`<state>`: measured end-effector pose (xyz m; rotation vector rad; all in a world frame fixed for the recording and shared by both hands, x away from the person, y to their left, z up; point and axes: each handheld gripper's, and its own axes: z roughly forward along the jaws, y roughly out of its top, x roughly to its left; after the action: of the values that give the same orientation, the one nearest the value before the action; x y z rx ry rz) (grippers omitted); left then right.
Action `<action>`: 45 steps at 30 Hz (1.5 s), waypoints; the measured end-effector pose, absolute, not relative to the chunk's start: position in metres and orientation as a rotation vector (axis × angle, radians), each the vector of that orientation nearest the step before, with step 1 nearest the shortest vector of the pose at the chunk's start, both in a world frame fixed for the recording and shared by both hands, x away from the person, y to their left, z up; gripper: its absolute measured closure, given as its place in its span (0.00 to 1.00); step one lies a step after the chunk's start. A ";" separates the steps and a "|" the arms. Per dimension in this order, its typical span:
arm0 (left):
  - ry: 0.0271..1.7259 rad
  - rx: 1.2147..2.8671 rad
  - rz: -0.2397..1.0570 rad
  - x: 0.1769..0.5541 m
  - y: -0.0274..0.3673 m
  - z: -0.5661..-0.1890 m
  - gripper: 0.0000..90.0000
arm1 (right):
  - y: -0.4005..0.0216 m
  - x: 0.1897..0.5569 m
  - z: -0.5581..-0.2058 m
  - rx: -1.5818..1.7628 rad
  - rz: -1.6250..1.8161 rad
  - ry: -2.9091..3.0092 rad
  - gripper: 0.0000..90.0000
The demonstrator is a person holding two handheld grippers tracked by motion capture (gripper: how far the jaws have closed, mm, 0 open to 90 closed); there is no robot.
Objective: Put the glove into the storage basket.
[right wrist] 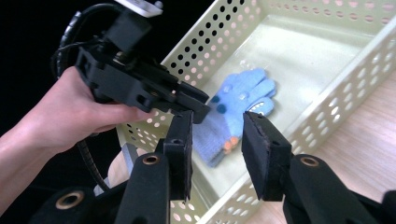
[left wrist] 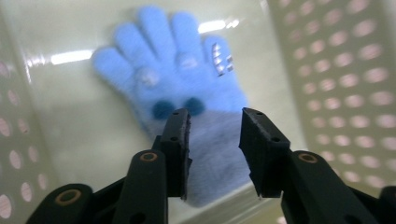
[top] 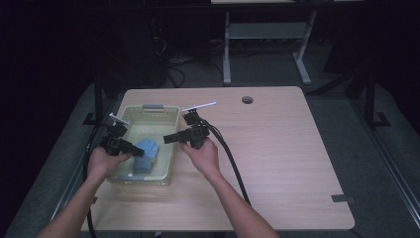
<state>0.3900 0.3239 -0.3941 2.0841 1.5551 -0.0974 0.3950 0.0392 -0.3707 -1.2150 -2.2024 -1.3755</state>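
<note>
A fluffy light-blue glove point(top: 147, 148) point(left wrist: 177, 70) point(right wrist: 247, 91) with a paler cuff lies flat on the bottom of a pale yellow-green perforated basket point(top: 148, 111) point(right wrist: 336, 93) at the table's left. My left gripper point(top: 139, 152) point(left wrist: 215, 126) reaches into the basket from its left side and hovers over the glove's cuff, jaws apart, with nothing pressed between them. My right gripper point(top: 168, 139) point(right wrist: 217, 128) hangs over the basket's right wall, pointing left toward the glove, open and empty. In the right gripper view the left gripper point(right wrist: 196, 105) and its hand are just above the glove.
The basket walls point(left wrist: 345, 93) stand close on both sides of the left gripper. The wooden table point(top: 277, 148) stretches bare to the right, with a round cable hole point(top: 247, 99) at the back. A black cable point(top: 230, 158) trails from the right gripper. A desk frame point(top: 267, 34) stands behind.
</note>
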 end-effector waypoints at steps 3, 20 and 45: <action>1.528 2.056 -0.093 0.387 0.324 -0.389 0.65 | 0.035 0.393 -0.370 -1.220 -1.381 -2.198 0.67; 1.332 1.893 -0.123 0.369 0.318 -0.365 0.54 | -0.011 0.397 -0.368 -1.293 -1.422 -2.126 0.55; 1.199 1.825 -0.118 0.362 0.281 -0.363 0.42 | -0.071 0.393 -0.365 -1.383 -1.467 -2.080 0.47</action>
<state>0.3619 0.2805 -0.3631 1.8255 1.1993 -0.1180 0.3932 -0.0711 -0.3650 -1.3831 -2.0798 -1.4670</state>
